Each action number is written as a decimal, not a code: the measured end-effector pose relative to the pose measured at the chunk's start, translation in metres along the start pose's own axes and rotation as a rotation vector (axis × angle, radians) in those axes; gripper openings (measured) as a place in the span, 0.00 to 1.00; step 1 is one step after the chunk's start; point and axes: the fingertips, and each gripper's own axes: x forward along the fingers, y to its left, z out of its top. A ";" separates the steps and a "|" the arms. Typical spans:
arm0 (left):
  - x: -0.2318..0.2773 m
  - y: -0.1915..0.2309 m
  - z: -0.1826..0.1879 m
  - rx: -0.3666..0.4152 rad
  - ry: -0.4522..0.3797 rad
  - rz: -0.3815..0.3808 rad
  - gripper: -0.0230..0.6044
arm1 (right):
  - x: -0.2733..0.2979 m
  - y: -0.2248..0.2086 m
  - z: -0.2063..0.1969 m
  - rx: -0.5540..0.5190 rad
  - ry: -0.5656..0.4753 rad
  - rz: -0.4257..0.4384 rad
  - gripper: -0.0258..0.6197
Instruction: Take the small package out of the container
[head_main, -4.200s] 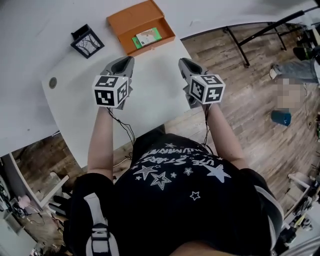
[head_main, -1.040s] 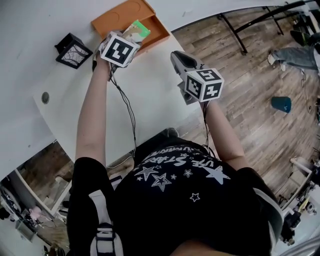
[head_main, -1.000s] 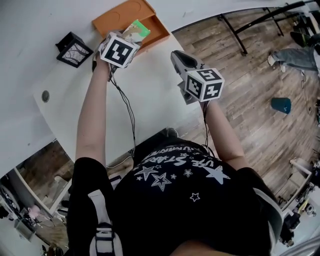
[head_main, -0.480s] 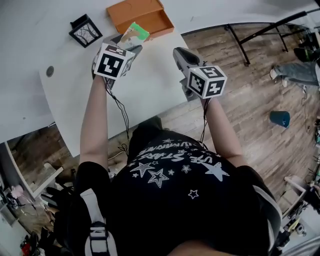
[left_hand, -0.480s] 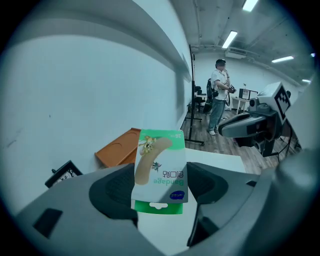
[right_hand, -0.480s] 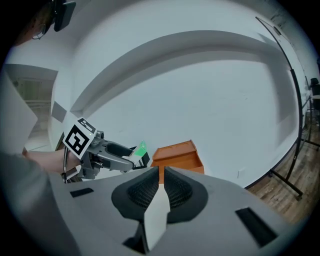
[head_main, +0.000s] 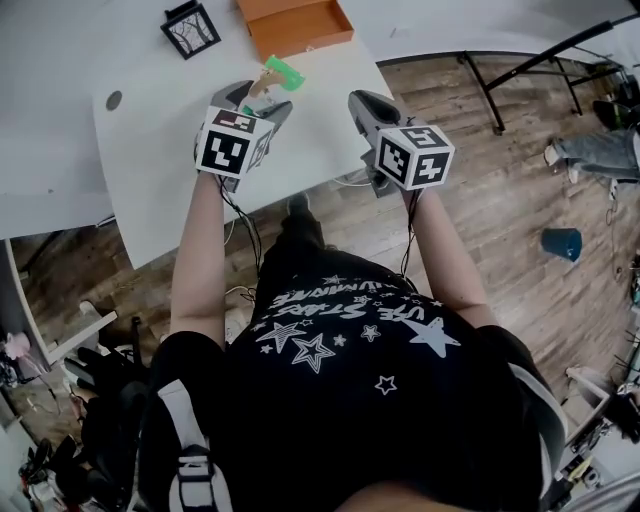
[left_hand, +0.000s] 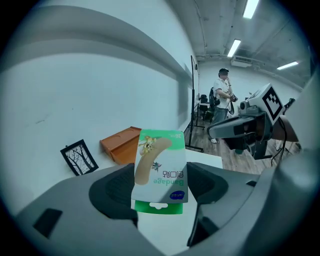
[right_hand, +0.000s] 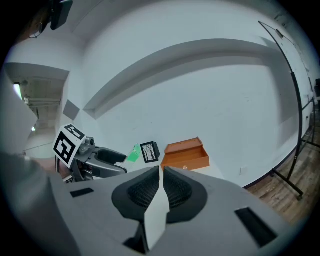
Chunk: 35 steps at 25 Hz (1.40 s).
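Observation:
A small green and white bandage package is held off the white table by my left gripper, which is shut on its lower end. In the left gripper view the package stands upright between the two dark pads. The orange container lies open at the table's far edge, beyond the package, with nothing visible inside. My right gripper hovers over the table's right edge, shut and empty; its pads are pressed together.
A small black picture frame stands left of the container, and a round grommet sits in the tabletop at the left. Wooden floor lies to the right, with a black metal stand. A person stands far back in the room.
The left gripper has lifted the package out of the orange container and drawn it back toward me. The right gripper has stayed shut in about the same place.

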 end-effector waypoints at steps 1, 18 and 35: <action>-0.007 -0.006 -0.005 -0.011 -0.009 0.007 0.60 | -0.007 0.005 -0.003 0.001 -0.002 0.004 0.13; -0.083 -0.072 -0.053 -0.186 -0.099 0.056 0.60 | -0.076 0.047 -0.037 -0.062 0.019 0.032 0.12; -0.115 -0.099 -0.086 -0.260 -0.093 0.085 0.60 | -0.098 0.069 -0.066 -0.062 0.055 0.067 0.12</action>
